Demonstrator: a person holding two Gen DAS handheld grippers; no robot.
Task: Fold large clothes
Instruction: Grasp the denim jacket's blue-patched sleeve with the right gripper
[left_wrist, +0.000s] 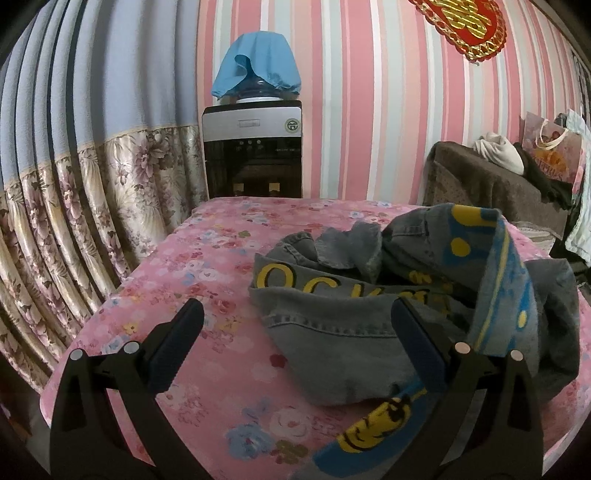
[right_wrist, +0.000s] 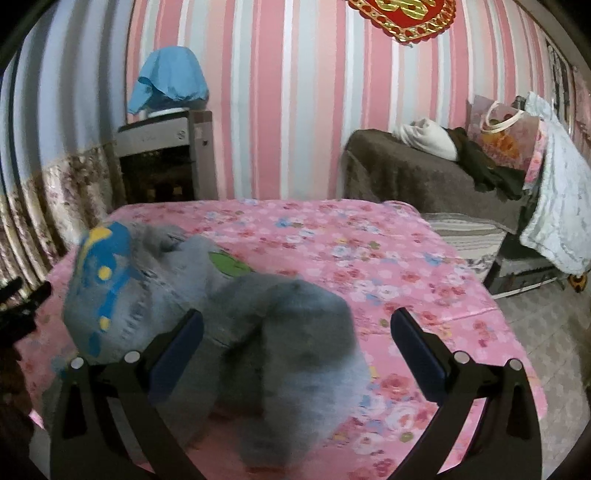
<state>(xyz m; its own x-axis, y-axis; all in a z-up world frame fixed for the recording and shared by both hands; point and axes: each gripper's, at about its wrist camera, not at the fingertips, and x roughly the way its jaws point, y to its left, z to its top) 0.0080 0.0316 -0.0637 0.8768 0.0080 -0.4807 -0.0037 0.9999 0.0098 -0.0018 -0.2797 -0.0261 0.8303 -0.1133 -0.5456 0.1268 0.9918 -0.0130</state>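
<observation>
A grey denim jacket (left_wrist: 332, 332) with blue and yellow patches lies crumpled on the pink floral table cover (left_wrist: 207, 266). My left gripper (left_wrist: 297, 325) is open just above the cover, its right finger over the jacket's near edge and its left finger over bare cover. In the right wrist view the same jacket (right_wrist: 229, 314) is blurred and heaped at the left of the cover (right_wrist: 369, 258). My right gripper (right_wrist: 297, 332) is open, with the jacket's grey mass rising between and in front of its fingers. Nothing is pinched by either gripper.
A water dispenser (left_wrist: 253, 155) with a blue cloth on top stands behind the table against the striped wall. Floral curtains (left_wrist: 74, 206) hang at the left. A brown-covered sofa (right_wrist: 424, 177) holding bags and clothes sits at the right, with tiled floor (right_wrist: 546, 332) beyond the table's edge.
</observation>
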